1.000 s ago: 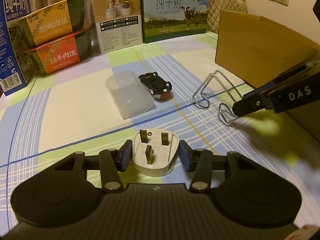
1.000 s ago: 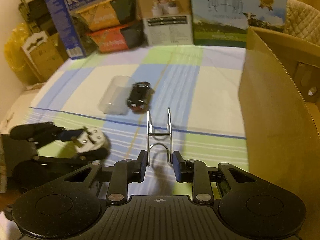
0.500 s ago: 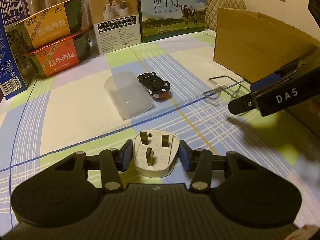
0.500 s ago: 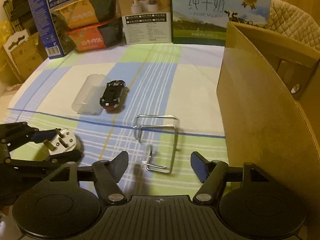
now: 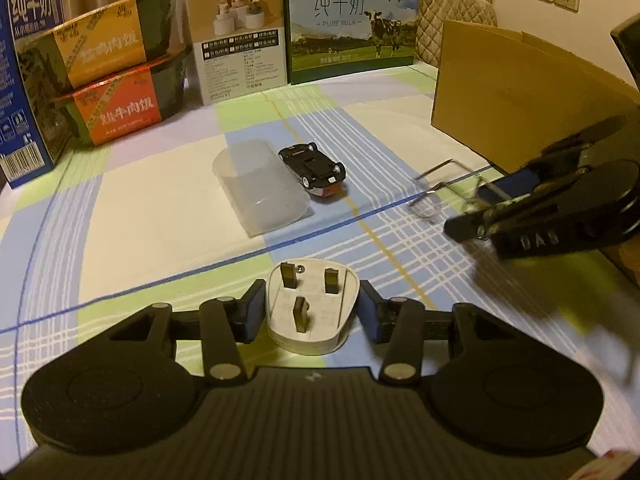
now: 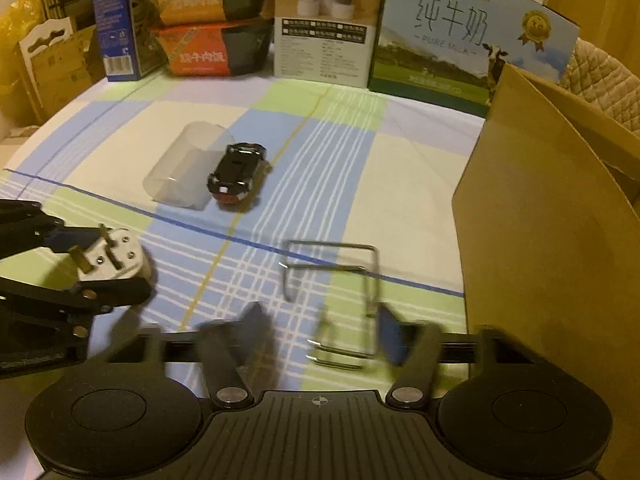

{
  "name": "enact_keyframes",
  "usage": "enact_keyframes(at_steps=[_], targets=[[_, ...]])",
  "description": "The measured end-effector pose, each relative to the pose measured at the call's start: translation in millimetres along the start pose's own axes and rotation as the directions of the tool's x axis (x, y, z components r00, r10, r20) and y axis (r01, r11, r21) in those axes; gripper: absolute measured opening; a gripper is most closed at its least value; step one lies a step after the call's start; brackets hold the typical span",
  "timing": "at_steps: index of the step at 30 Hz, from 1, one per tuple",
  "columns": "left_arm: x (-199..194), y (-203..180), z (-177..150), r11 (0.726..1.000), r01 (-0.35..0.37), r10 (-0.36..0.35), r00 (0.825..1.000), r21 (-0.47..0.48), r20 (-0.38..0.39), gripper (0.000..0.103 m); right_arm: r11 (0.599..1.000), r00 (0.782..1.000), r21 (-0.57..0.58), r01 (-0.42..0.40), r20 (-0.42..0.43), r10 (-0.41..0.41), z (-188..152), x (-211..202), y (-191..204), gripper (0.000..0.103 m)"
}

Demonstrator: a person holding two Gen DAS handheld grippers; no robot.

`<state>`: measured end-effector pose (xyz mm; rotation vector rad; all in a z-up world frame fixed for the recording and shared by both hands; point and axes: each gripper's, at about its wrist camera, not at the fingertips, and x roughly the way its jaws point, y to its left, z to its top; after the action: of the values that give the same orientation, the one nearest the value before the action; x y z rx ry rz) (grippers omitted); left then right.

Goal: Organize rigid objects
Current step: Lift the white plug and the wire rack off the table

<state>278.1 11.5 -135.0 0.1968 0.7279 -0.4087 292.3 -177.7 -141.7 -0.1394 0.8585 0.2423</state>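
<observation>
White three-pin plug (image 5: 311,309), smooth plastic body, rounded-triangular, sits between the blue pads of the left gripper (image 5: 311,312); both pads touch its sides, jaws closed onto it. Its flat face tilts up toward the camera, three dark rectangular prongs standing out, narrow end toward the gripper body. From the right wrist view the same plug (image 6: 114,256) is held low over the checked tablecloth (image 6: 360,168), prongs angled up and left. Right gripper (image 6: 320,328) has its jaws spread wide, nothing clamped; fingers motion-blurred, so contact with anything cannot be told. Between them lies a bent wire rack (image 6: 340,300), thin shiny metal rod, rectangular loops, long axis running away from the camera, lying flat on the cloth near the right finger. In the left wrist view the right gripper (image 5: 476,216) reaches in from the right, low and roughly level, tips at the near end of the wire rack (image 5: 440,188). Mid-table: a toy car (image 6: 238,176), glossy black, upside down, wheels up, just beside a translucent plastic cup (image 6: 188,168) lying on its side. Plain cardboard box (image 6: 552,240) stands at right, matte brown, open-topped. Printed cartons stand along the far edge, including a milk carton (image 6: 460,36).
</observation>
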Motion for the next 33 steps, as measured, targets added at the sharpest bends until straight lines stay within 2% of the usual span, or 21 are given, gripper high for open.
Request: enact_keyframes(at_steps=[10,16,21,27,33], targets=[[-31.4,-9.4,10.0,0.998,-0.040,0.035,0.993,0.040,0.114,0.042,0.998,0.998,0.050,-0.047,0.043,0.045,5.8,-19.1,-2.0,0.028],[-31.4,-15.6,8.4,0.998,-0.039,0.033,0.995,0.059,0.099,0.042,0.995,0.996,0.075,-0.065,0.072,0.059,9.7,-31.3,-3.8,0.028],[-34.4,-15.0,9.5,0.998,-0.058,0.055,0.995,0.037,0.083,0.042,0.995,0.993,0.070,-0.067,0.103,0.059,11.5,-45.4,-3.7,0.028],[-52.1,-23.6,11.9,0.995,-0.090,0.087,0.992,0.032,0.094,0.042,0.995,0.987,0.079,-0.064,0.152,0.051,4.9,-77.1,1.1,0.028],[-87.6,-41.1,13.2,0.995,-0.101,0.102,0.989,-0.017,0.103,0.042,0.994,0.984,0.075,-0.084,0.166,0.070,-11.9,-118.2,10.1,0.028]])
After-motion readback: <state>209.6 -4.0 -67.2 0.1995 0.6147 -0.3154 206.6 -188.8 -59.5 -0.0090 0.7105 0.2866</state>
